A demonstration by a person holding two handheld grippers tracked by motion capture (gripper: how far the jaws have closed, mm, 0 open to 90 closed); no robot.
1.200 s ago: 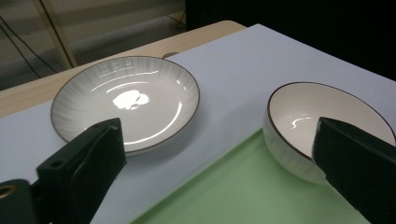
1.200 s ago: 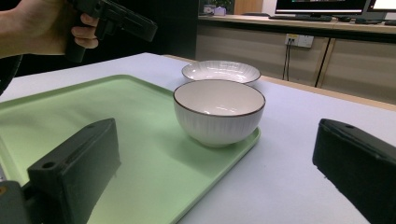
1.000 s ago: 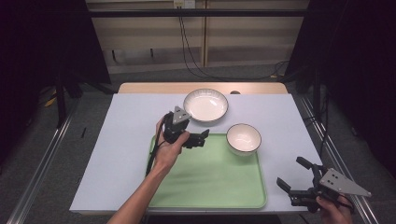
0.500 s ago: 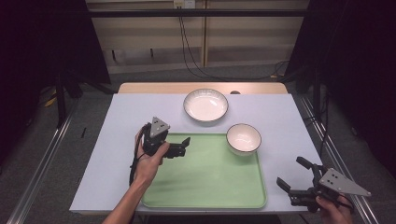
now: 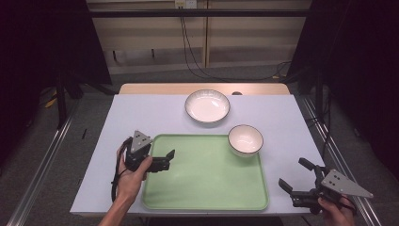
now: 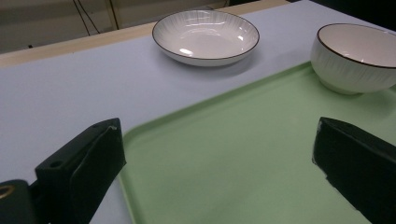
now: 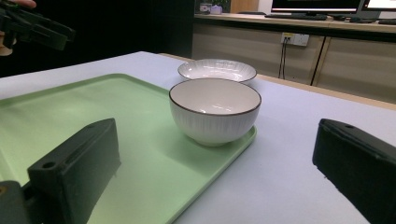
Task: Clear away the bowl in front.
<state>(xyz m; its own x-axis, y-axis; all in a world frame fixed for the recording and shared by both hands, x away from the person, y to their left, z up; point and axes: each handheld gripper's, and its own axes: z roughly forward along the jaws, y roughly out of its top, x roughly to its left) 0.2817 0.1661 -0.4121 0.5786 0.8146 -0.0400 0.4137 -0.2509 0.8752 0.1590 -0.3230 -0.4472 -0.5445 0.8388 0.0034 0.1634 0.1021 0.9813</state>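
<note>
- While the deep bowl (image 5: 245, 140) sits on the green tray's (image 5: 207, 186) far right corner, the left gripper (image 5: 162, 161) hovers at the tray's left edge, jaws apart.
- Right gripper (image 5: 301, 181), right of the tray, jaws apart, empty.
- Shallow plate (image 5: 207, 106) lies beyond the tray on the counter (image 5: 141, 113); likely next: reach and close on its rim.

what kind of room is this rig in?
Probably a lab or office workspace, not a kitchen. Black curtains flank the white-covered table, cables hang from a wall socket behind it, and monitors sit on a counter in the right gripper view.
</note>
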